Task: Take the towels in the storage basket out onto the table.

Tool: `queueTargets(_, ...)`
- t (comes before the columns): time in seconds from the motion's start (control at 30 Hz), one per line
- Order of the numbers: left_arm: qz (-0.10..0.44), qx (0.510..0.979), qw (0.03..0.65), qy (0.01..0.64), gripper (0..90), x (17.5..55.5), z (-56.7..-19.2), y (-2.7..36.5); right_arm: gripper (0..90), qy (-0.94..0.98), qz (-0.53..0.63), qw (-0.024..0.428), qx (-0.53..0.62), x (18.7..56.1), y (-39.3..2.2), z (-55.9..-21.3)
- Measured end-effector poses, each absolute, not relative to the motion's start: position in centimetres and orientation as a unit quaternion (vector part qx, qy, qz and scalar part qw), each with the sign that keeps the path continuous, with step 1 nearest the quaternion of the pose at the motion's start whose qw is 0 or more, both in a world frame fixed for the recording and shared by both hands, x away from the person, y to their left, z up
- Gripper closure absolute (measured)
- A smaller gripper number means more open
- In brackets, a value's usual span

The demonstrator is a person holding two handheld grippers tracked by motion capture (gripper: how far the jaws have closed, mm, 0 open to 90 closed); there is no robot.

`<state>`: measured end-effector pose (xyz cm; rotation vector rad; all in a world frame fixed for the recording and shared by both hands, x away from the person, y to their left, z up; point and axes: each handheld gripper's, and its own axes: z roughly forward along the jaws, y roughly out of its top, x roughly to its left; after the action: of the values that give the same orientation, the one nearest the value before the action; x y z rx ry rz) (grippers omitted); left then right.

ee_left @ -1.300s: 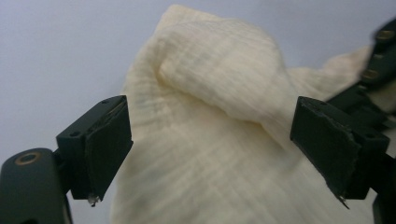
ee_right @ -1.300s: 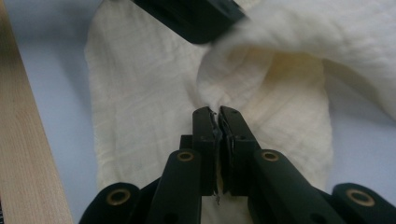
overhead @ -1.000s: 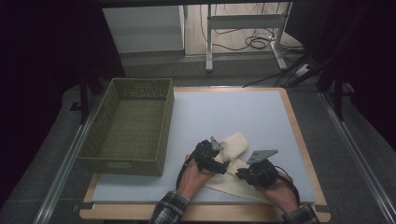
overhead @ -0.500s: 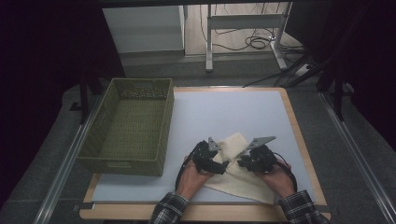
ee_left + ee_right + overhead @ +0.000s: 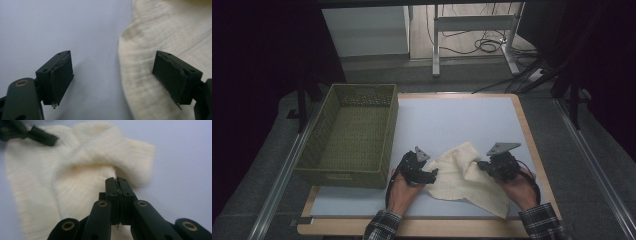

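Cloth: we saw the cream cloth (image 5: pixel 464 177) lying rumpled on the worktop (image 5: pixel 452 117) — near the front edge, partly folded.
Right gripper (image 5: pixel 116 182): jaws had just closed, pinching a fold of the cloth.
Left gripper (image 5: pixel 120 77): jaws wide, straddling the cloth's edge, gripping nothing.
Basket (image 5: pixel 352 137): empty — we judged folding unfinished.

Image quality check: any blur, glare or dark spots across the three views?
High view: surroundings very dark, white table surface evenly lit, no glare. Left gripper view: cream woven cloth soft at the top, jaws sharp, a faint shadow beside one. Right gripper view: far cloth edge and the other hand-held gripper blurred.
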<state>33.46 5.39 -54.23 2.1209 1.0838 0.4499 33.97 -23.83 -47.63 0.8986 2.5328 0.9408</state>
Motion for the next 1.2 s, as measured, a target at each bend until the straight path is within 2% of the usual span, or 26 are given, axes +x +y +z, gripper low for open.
queueTargets(0.1,0.173,0.818,0.353,0.42,17.0,33.4,-54.3,5.4,88.6,0.872,0.309,0.188,0.33,34.3,-25.8,-46.1)
queueTargets(0.27,0.163,0.817,0.355,0.424,17.1,33.5,-54.3,5.5,88.6,0.849,0.298,0.222,0.375,35.2,-29.8,-44.8)
queueTargets(0.4,0.166,0.825,0.357,0.406,23.0,33.5,-53.6,5.6,87.9,0.845,0.288,0.201,0.403,35.6,-32.0,-46.0)
queueTargets(0.5,0.162,0.815,0.383,0.403,29.7,33.8,-52.0,6.0,82.0,0.842,0.297,0.195,0.407,35.2,-32.6,-46.4)
queueTargets(0.7,0.143,0.826,0.385,0.387,43.4,36.1,-50.4,5.0,72.3,0.839,0.313,0.201,0.397,35.8,-31.5,-45.3)
queueTargets(0.83,0.101,0.83,0.378,0.398,43.4,38.4,-51.4,3.9,63.5,0.843,0.304,0.202,0.395,37.4,-30.0,-46.0)
queueTargets(0.93,0.065,0.844,0.369,0.384,43.4,39.9,-52.7,3.1,57.8,0.848,0.284,0.186,0.407,39.1,-29.5,-47.9)
queueTargets(1.0,0.078,0.851,0.368,0.366,44.1,39.8,-53.0,2.6,58.2,0.851,0.276,0.167,0.414,39.6,-29.4,-49.2)
queueTargets(1.03,0.082,0.855,0.364,0.36,49.1,39.6,-52.9,2.5,61.1,0.854,0.269,0.159,0.416,39.6,-29.3,-49.8)
queueTargets(1.1,0.075,0.865,0.359,0.343,62.2,39.1,-52.8,2.1,78.7,0.856,0.274,0.146,0.412,39.2,-29.1,-50.5)
queueTargets(1.13,0.077,0.868,0.355,0.338,68.3,38.8,-52.7,1.8,83.9,0.857,0.277,0.138,0.413,39.0,-29.1,-50.5)
queueTargets(1.2,0.073,0.873,0.351,0.332,86.0,38.6,-52.6,1.7,87.1,0.865,0.264,0.144,0.401,38.6,-28.7,-50.3)
